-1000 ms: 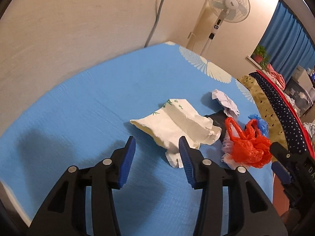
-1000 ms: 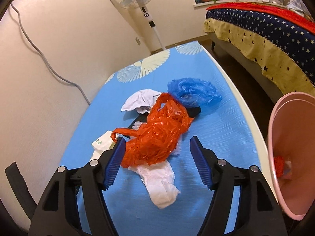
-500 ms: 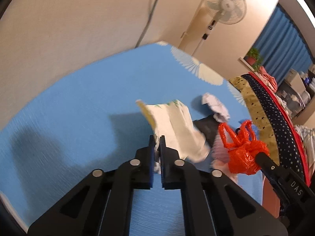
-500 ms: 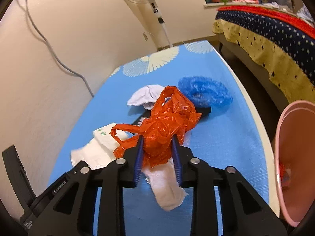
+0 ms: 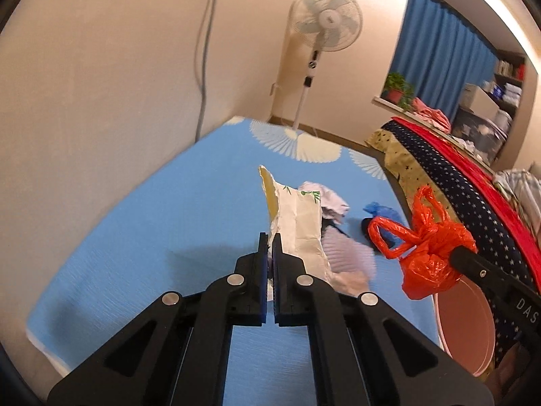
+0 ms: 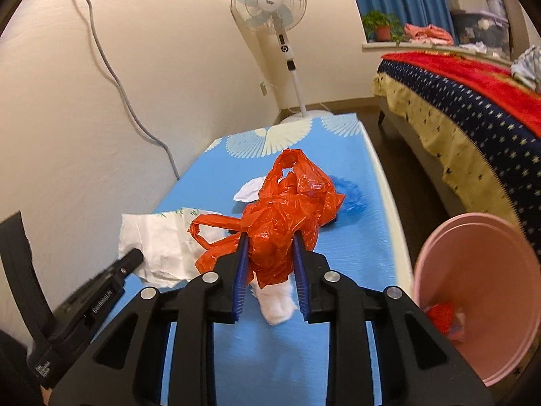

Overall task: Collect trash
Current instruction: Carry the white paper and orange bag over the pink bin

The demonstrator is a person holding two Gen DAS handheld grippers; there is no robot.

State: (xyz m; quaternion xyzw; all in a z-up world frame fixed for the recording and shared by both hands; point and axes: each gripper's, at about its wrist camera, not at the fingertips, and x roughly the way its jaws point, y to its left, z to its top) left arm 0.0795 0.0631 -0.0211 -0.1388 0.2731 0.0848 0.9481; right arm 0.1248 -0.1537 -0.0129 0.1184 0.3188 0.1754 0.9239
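Jaws of left gripper (image 5: 269, 238) clamp a creased white wrapper (image 5: 299, 226), green print, hanging off the blue bench (image 5: 135, 230). Right gripper (image 6: 269, 242) jaws pinch a crumpled orange plastic bag (image 6: 280, 209), loop handles dangling, near pink bin (image 6: 480, 291).

Cream walls (image 6: 50, 108), pedestal fan (image 6: 268, 0) in corner, blue curtains (image 5: 439, 54), star-patterned bed (image 6: 473, 108) right.

Warm indoor light fills the room, brightest along the ceiling edge at upper right. A soft shadow lies on the blue mat (image 5: 142, 237) under the held paper wrapper (image 5: 301, 226). The fisheye bends the walls, corners go black, and the pink bin (image 6: 480, 291) blurs slightly.
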